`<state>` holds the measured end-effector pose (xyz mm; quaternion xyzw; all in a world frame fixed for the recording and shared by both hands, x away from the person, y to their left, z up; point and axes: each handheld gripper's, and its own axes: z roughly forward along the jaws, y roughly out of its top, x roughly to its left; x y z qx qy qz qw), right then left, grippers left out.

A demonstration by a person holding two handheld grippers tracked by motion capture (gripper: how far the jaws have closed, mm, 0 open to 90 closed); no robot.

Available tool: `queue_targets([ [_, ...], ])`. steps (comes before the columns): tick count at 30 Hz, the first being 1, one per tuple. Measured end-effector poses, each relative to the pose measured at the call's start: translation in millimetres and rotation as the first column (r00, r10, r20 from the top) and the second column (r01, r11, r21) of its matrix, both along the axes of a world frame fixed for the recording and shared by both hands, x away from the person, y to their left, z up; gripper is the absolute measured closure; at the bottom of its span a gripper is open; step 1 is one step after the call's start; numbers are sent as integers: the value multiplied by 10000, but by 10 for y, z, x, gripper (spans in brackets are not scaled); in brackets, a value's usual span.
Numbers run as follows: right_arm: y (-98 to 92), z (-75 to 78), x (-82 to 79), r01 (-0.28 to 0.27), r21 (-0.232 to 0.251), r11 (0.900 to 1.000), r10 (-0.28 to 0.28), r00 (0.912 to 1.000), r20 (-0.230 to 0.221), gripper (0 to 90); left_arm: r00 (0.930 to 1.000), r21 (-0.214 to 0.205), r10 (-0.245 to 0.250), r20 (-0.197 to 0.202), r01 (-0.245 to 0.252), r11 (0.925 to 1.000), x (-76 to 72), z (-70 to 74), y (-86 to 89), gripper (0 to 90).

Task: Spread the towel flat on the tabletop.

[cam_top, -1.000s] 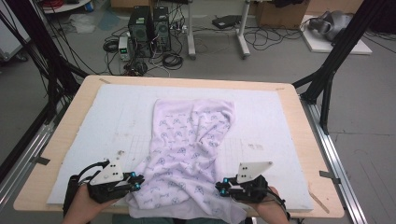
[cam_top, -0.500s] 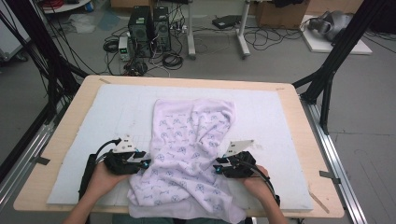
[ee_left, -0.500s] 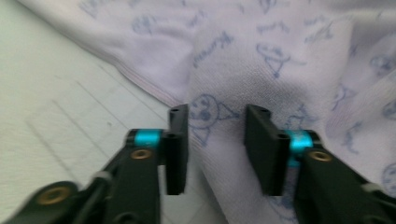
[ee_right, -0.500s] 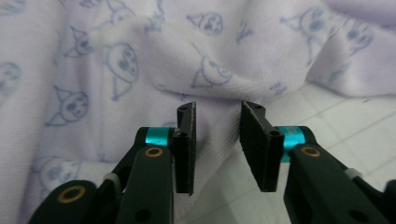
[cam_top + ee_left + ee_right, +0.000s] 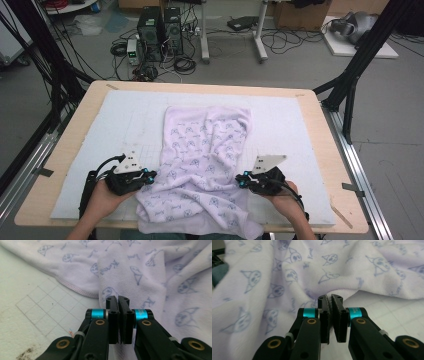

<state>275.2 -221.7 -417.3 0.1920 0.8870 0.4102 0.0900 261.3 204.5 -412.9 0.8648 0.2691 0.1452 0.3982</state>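
A lilac cloth [image 5: 205, 150] printed with small blue cartoon faces lies crumpled down the middle of a white mat [image 5: 125, 115]. My left gripper [image 5: 151, 175] is at the cloth's near left edge. In the left gripper view its jaws [image 5: 118, 298] have just been closing and stand together where a ridge of cloth [image 5: 140, 270] rises from the tips. At the cloth's near right edge is my right gripper [image 5: 239, 180]. Its jaws [image 5: 329, 297] have also just been closing and pinch the hemmed edge of the cloth [image 5: 312, 265].
The mat covers most of a wooden table [image 5: 320, 125]. Black frame posts [image 5: 350, 80] stand at the far corners and metal rails run along both sides. Computers [image 5: 160, 25] and cables sit on the floor beyond the far edge.
Both hands moved away from the table's near edge, up along the cloth's sides. The grippers now sit at the cloth's left and right edges.
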Motion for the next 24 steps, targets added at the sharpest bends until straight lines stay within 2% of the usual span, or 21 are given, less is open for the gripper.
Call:
queue_targets([
  [4,-156,142,-142,142,20,9999,-142,9997,221,853,9994,-192,-360,7,360,9992,-123,87,-3,868],
  [5,-206,210,-196,216,-8,9998,-216,9989,407,851,9987,-271,-513,-37,512,9983,-159,117,-7,867],
  [7,-285,319,-265,232,402,9989,-254,9981,557,842,9983,-405,-582,23,582,9975,-200,172,-19,854],
  [9,-340,405,-276,266,597,9979,-311,9966,759,822,9980,-535,-622,55,624,9966,-207,229,-34,808],
  [12,-339,434,-200,539,462,9975,-575,9951,805,776,9977,-524,-649,193,658,9965,-153,274,-66,760],
  [15,-300,348,-45,820,363,9960,-842,9944,638,729,9974,-595,-620,364,641,9962,-26,267,-90,739],
  [16,-298,300,13,870,399,9954,-890,9948,504,719,9980,-726,-533,332,556,9958,46,252,-83,734],
  [18,-307,192,119,1155,497,9921,-1163,9931,128,703,9990,-719,-238,386,265,9971,163,224,-73,734],
  [20,-299,81,201,1292,339,9910,-1284,9914,-240,694,9995,-693,12,323,10,9976,274,176,-76,736],
  [24,-216,-78,293,1166,-266,9928,-1182,9905,-706,663,9994,124,311,123,-313,9994,502,-3,-145,749],
])
